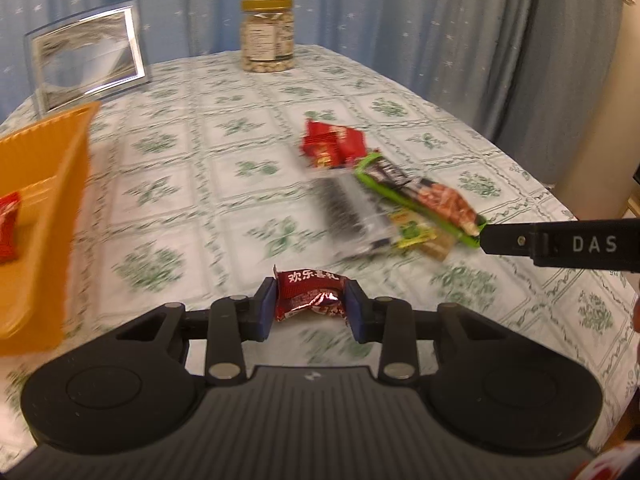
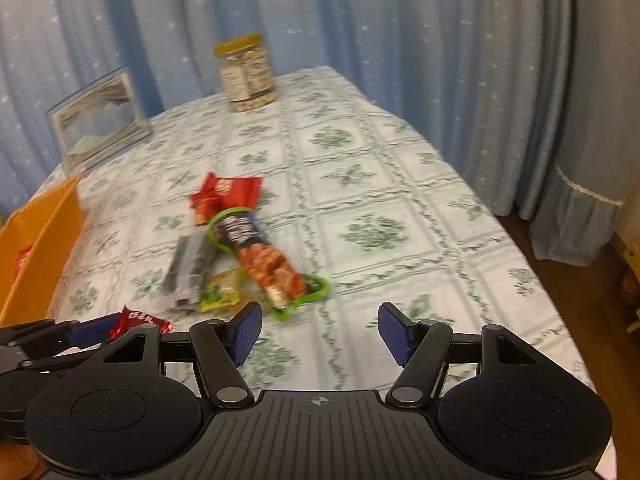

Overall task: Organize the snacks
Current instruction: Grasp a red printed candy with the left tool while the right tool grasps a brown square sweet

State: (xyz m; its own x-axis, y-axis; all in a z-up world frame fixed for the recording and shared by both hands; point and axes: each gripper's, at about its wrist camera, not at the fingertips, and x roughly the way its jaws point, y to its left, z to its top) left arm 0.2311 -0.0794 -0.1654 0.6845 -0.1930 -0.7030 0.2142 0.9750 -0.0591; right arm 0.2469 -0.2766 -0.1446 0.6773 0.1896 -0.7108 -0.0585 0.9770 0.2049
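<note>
My left gripper (image 1: 310,306) is shut on a small dark-red snack packet (image 1: 310,294) and holds it above the table; the packet also shows in the right wrist view (image 2: 138,322). My right gripper (image 2: 320,334) is open and empty, just in front of the snack pile. The pile holds a red packet (image 2: 226,196), a long green-edged packet (image 2: 262,258), a grey packet (image 2: 186,270) and a yellow-green packet (image 2: 220,292). An orange bin (image 1: 40,184) at the left holds a red packet (image 1: 8,226).
A jar of nuts with a yellow lid (image 1: 267,36) stands at the table's far edge. A clear picture frame (image 1: 88,56) stands at the far left. Blue curtains hang behind. The table (image 2: 400,184) has a green floral cloth.
</note>
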